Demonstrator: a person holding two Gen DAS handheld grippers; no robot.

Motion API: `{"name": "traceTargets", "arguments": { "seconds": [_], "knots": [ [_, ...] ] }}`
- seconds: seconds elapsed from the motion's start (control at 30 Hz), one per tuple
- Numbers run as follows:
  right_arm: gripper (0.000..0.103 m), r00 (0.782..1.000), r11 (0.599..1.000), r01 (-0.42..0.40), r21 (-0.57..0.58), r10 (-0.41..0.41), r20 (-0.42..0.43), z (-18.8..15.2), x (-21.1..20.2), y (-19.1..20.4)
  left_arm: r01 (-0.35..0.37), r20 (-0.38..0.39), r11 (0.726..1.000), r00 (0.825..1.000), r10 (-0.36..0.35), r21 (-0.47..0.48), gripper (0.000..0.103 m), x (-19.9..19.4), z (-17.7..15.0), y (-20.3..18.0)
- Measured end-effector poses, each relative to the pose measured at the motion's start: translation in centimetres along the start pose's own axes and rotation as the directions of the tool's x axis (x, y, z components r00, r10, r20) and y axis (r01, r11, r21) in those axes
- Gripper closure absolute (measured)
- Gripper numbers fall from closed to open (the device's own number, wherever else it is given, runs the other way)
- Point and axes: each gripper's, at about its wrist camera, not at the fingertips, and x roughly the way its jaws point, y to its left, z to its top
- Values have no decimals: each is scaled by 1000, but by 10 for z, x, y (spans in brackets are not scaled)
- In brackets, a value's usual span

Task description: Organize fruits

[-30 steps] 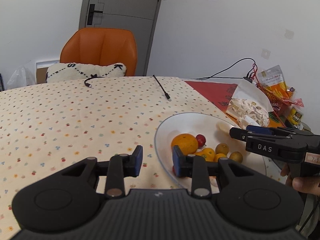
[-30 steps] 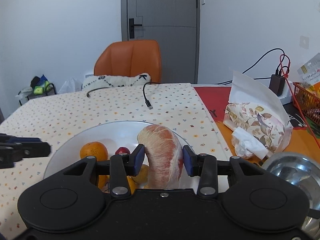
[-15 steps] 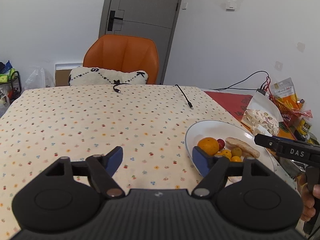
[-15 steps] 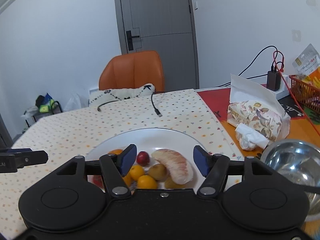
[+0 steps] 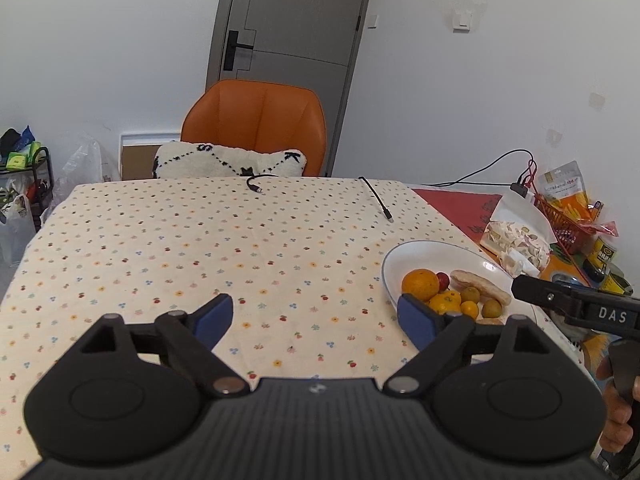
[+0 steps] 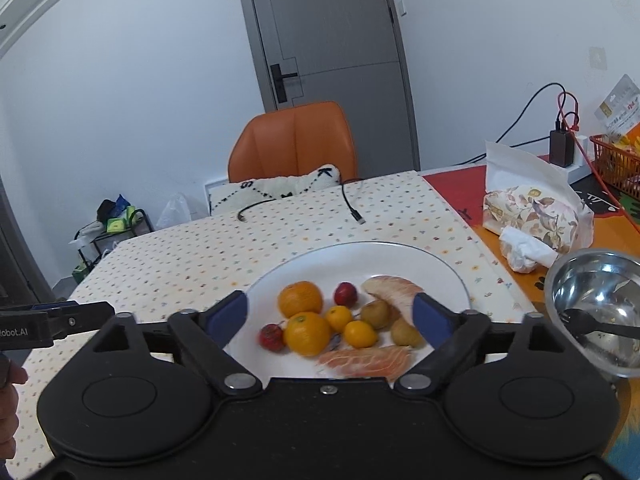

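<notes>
A white plate (image 6: 432, 264) on the dotted tablecloth holds oranges (image 6: 300, 299), small yellow citrus (image 6: 360, 334), red fruits (image 6: 345, 294), brown-green fruits (image 6: 376, 314) and two pink pomelo segments (image 6: 394, 287). The plate also shows in the left wrist view (image 5: 424, 254) at the right. My right gripper (image 6: 331, 314) is open and empty above the plate's near side. My left gripper (image 5: 316, 314) is open and empty over bare tablecloth, left of the plate.
A steel bowl with a black spoon (image 6: 596, 304) stands right of the plate. A tissue pack (image 6: 536, 216), a red basket (image 6: 616, 164) and a charger lie at the far right. Two cables (image 5: 376, 198) lie on the far table. An orange chair (image 5: 256, 124) stands behind.
My right gripper let go of the pomelo segment onto the plate, opened and drew back upward. My left gripper opened wide and pulled back left, away from the plate.
</notes>
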Motion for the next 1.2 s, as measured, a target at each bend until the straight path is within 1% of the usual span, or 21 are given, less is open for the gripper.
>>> {"name": "traceTargets", "arguments": {
  "seconds": [0.07, 0.13, 0.2, 0.27, 0.37, 0.5, 0.63, 0.87, 1.2],
  "knots": [
    [5, 1000, 1000, -5, -3, 5, 6, -1, -6, 7, -5, 1, 1000, 1000, 5, -9, 15, -6, 0, 3],
    [0, 1000, 1000, -16, -2, 16, 8, -2, -12, 12, -5, -10, 1000, 1000, 5, 3, 14, -10, 0, 4],
    [0, 1000, 1000, -25, 12, 24, 5, -3, -16, 16, -15, -24, 1000, 1000, 15, 14, 14, -14, -1, 6],
    [0, 999, 999, -33, 25, 33, -3, -3, -20, 19, -20, -32, 1000, 999, 20, 4, 13, -19, -1, 8],
    [0, 998, 998, -55, 24, 55, 7, -4, -27, 25, -11, -50, 1000, 999, 10, -13, 12, -29, -2, 11],
    [0, 999, 999, -49, 1, 49, 8, -5, -36, 36, -20, -50, 1000, 999, 19, -4, 9, -43, -1, 12],
    [0, 998, 998, -57, -10, 57, -3, -6, -43, 44, -32, -34, 999, 999, 31, -18, 7, -57, 3, 15],
    [0, 998, 997, -68, -23, 68, -14, -8, -59, 57, -44, -34, 999, 998, 44, -8, 6, -74, 1, 15],
    [0, 995, 994, -97, -48, 96, -34, -16, -80, 68, -83, -33, 997, 996, 83, 5, 6, -101, -5, 19]
  ]
}}
